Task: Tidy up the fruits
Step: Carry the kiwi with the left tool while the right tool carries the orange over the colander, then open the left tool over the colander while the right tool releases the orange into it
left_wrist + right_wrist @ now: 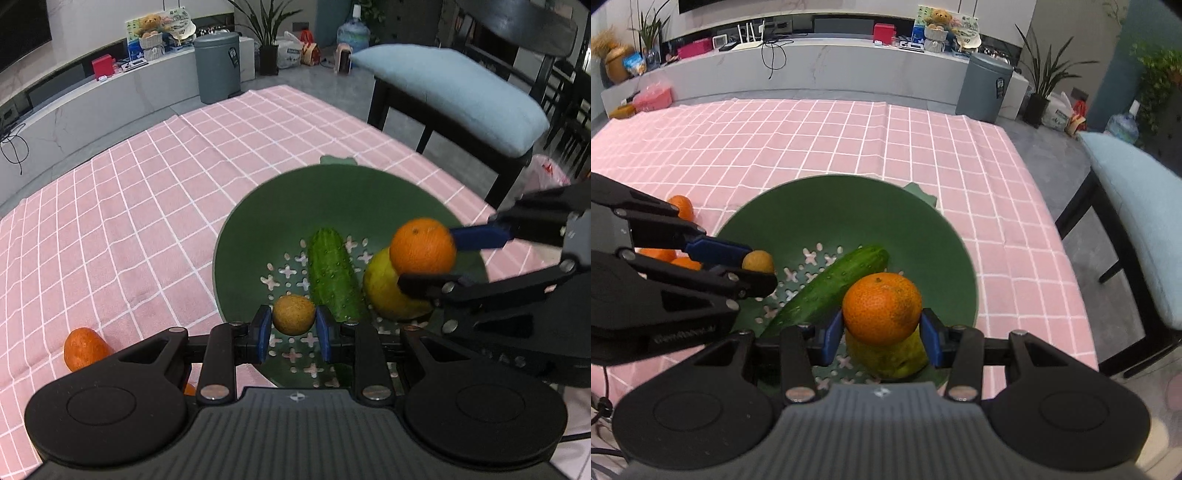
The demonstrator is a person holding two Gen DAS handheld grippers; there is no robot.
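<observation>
Left gripper (293, 328): blue pads clamped on one small brown round fruit (293, 314) over the near rim of the green perforated bowl (258, 221); right gripper (882, 328): pads clamped on one orange (882, 308) above one yellow-green fruit (890, 356). Bowl holds one cucumber (334, 277); at least three more small oranges (681, 206) lie beside it on the pink checked tablecloth (147, 184). Room: one grey bin (218, 66), one cushioned chair (454, 96), one water jug (352, 33), teddy bear (149, 22) on the counter; lettering illegible.

A worktop (849, 140) draped in a pink cloth (147, 192) with a white grid carries a green perforated bowl (849, 206), set near the edge closest to a dark chair with a pale blue cushion. Just beside the bowl, on the cloth, lie several small orange fruits (84, 349), one of them clear of the rest and others partly hidden.
</observation>
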